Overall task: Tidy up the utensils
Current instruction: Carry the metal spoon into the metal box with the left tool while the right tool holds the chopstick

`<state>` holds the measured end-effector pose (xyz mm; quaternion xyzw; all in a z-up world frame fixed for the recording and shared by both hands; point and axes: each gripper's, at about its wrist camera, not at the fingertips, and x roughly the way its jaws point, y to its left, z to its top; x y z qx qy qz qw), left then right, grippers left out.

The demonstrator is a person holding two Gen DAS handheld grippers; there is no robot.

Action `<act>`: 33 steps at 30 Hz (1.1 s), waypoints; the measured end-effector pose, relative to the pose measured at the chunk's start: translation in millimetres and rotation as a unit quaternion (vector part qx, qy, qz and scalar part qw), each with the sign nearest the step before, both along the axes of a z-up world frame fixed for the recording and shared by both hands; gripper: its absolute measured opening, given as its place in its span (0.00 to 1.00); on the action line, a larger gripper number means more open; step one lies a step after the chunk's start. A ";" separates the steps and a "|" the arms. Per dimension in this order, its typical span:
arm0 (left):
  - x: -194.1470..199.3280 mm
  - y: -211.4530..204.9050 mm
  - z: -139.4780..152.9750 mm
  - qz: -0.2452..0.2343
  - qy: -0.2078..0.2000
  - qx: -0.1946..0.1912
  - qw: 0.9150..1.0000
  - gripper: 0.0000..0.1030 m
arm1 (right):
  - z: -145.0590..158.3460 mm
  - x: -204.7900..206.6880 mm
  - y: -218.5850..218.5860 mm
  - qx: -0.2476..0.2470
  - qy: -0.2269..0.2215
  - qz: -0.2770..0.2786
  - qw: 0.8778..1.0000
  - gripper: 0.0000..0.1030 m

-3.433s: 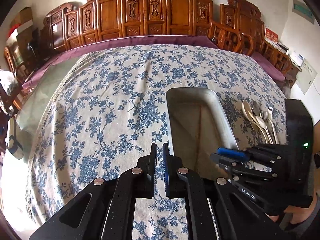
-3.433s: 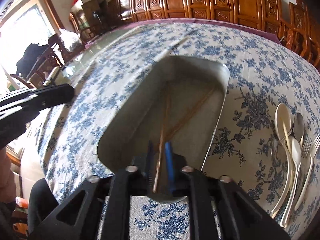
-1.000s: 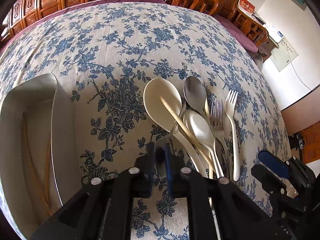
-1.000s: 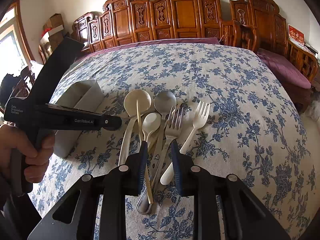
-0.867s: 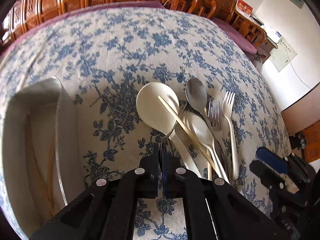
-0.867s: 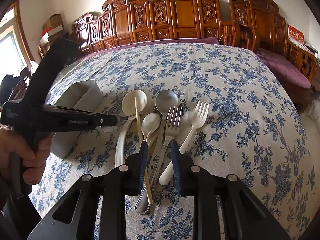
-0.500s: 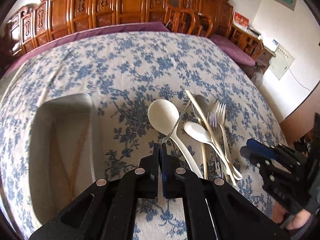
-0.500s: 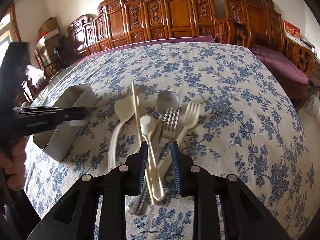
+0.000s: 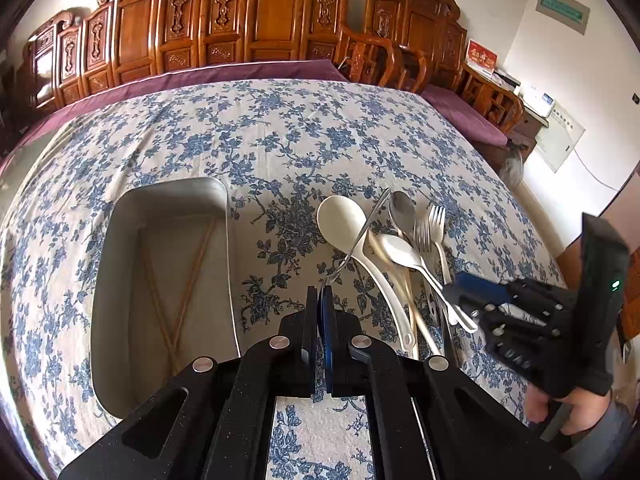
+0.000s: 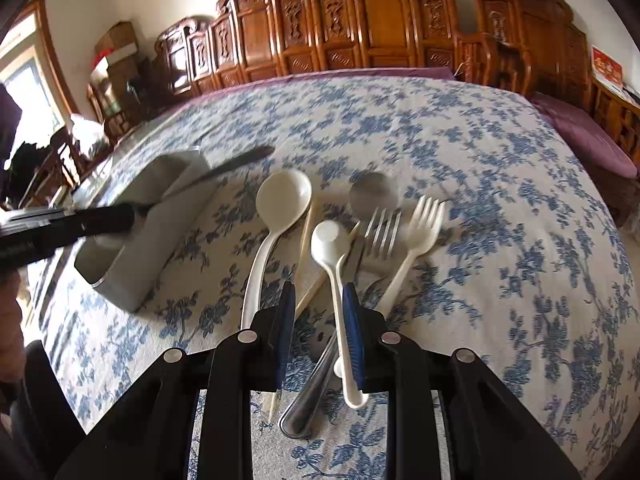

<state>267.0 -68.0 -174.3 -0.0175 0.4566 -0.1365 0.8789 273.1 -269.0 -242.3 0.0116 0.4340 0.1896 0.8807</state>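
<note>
My left gripper [image 9: 319,292] is shut on the end of a thin metal utensil [image 9: 360,232], which slants up over the pile; the right wrist view shows it as a dark blur [image 10: 224,168] above the tray. The pile on the cloth holds a large white spoon [image 9: 340,216], a small white spoon [image 10: 330,240], a metal spoon [image 10: 372,194], a metal fork [image 10: 382,228], a white fork [image 10: 420,228] and a chopstick [image 10: 306,240]. My right gripper [image 10: 316,320] hangs open low over the pile. The small spoon's handle and a metal handle [image 10: 308,400] lie between its fingers.
A metal tray [image 9: 120,240] stands left of the pile with two crossed chopsticks [image 9: 188,276] in it. A blue-flowered cloth [image 9: 280,140] covers the table. Carved wooden chairs [image 9: 272,28] line the far side. A hand [image 9: 576,408] holds the right gripper.
My left gripper has closed on the metal utensil and lifted it up and back from the pile. The chopstick has slid off the large spoon. The right gripper has hardly moved.
</note>
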 end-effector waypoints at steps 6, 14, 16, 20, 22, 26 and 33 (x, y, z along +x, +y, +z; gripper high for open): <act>-8.5 3.0 4.8 0.001 -0.010 -0.002 1.000 0.01 | -5.2 -0.6 8.4 0.017 0.021 0.020 0.999 0.20; -20.1 5.8 -1.3 0.004 -0.006 -0.003 1.000 0.01 | -14.2 -3.3 34.2 0.000 0.038 0.047 0.998 0.11; -23.3 6.0 -2.9 0.003 -0.005 -0.002 1.000 0.01 | -16.6 -4.3 36.7 -0.010 0.045 0.046 0.998 0.11; -29.1 5.2 -4.0 0.001 -0.006 0.001 1.000 0.01 | -14.4 -11.8 33.6 -0.008 0.046 0.046 0.998 0.11; -32.6 4.8 -4.8 -0.001 -0.006 0.002 1.000 0.01 | -15.7 -16.4 34.3 -0.012 0.049 0.048 0.998 0.11; -37.5 4.9 -4.3 -0.001 -0.006 -0.001 1.000 0.01 | -24.8 -19.5 37.4 -0.030 0.066 0.047 0.996 0.11; -46.8 7.0 1.8 -0.001 -0.012 0.000 1.000 0.01 | -28.1 -24.2 38.8 -0.038 0.071 0.042 0.996 0.09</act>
